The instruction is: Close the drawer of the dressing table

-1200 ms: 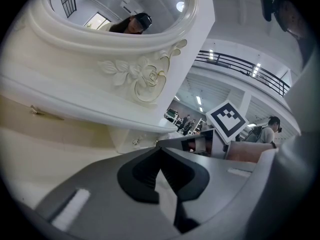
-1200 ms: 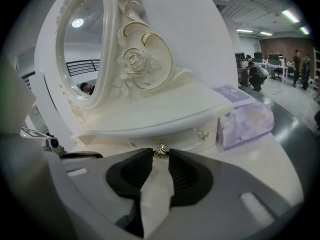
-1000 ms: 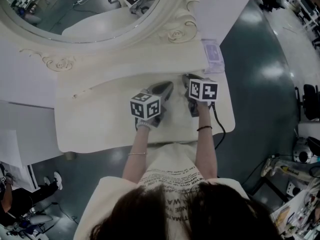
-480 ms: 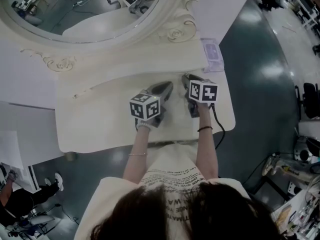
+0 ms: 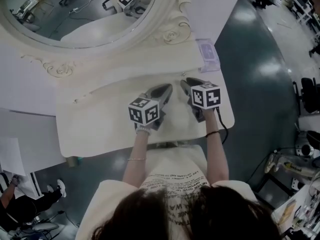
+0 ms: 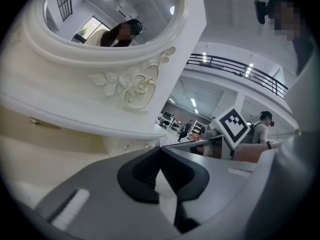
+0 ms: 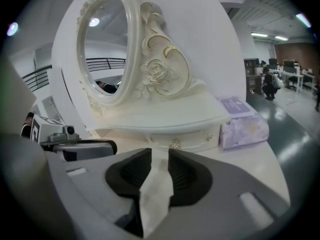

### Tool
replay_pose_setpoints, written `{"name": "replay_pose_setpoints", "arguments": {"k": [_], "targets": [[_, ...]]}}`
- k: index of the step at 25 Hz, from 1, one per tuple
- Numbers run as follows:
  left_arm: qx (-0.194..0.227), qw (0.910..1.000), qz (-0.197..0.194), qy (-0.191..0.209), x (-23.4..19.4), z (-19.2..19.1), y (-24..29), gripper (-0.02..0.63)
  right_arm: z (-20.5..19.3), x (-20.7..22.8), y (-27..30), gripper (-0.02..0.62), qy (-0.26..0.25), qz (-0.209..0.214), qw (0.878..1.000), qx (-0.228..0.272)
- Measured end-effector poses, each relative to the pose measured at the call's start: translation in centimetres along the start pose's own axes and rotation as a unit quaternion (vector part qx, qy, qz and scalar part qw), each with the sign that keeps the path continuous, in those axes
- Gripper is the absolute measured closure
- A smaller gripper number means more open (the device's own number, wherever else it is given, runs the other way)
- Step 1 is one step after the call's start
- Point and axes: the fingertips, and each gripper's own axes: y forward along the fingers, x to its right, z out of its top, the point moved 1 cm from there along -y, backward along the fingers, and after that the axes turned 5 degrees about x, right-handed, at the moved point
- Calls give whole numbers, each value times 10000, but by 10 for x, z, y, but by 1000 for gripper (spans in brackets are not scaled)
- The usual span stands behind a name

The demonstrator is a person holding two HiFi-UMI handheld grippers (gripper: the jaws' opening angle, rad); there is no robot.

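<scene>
We see the mirror (image 5: 85,14) at the back of the table (image 5: 90,129), standing on a raised shelf (image 5: 130,66). Under that shelf's front edge sits the drawer (image 7: 182,141), which seems pushed in flush, though we cannot be sure from this angle. A box (image 5: 207,54) lies at the table's right end, just beside the shelf. Our left gripper (image 5: 166,87) and right gripper (image 5: 186,82) hover side by side over the table's middle, before the drawer, with the box right of both.

Open-plan office hall: the dressing table (image 5: 100,134) stands on a glossy dark floor (image 5: 260,59), with office chairs (image 5: 311,98) at right, far desks (image 7: 300,76) and a railed upper gallery (image 6: 235,66).
</scene>
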Motion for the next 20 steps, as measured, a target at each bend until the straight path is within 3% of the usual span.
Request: {"name": "replay_pose_setpoints", "arguments": {"k": [9, 20], "targets": [[40, 9991, -280, 302, 20, 7, -16, 604, 11, -38, -29, 503, -80, 443, 9973, 575], [212, 9969, -522, 556, 38, 21, -30, 604, 20, -64, -50, 554, -190, 573, 9933, 981]]}}
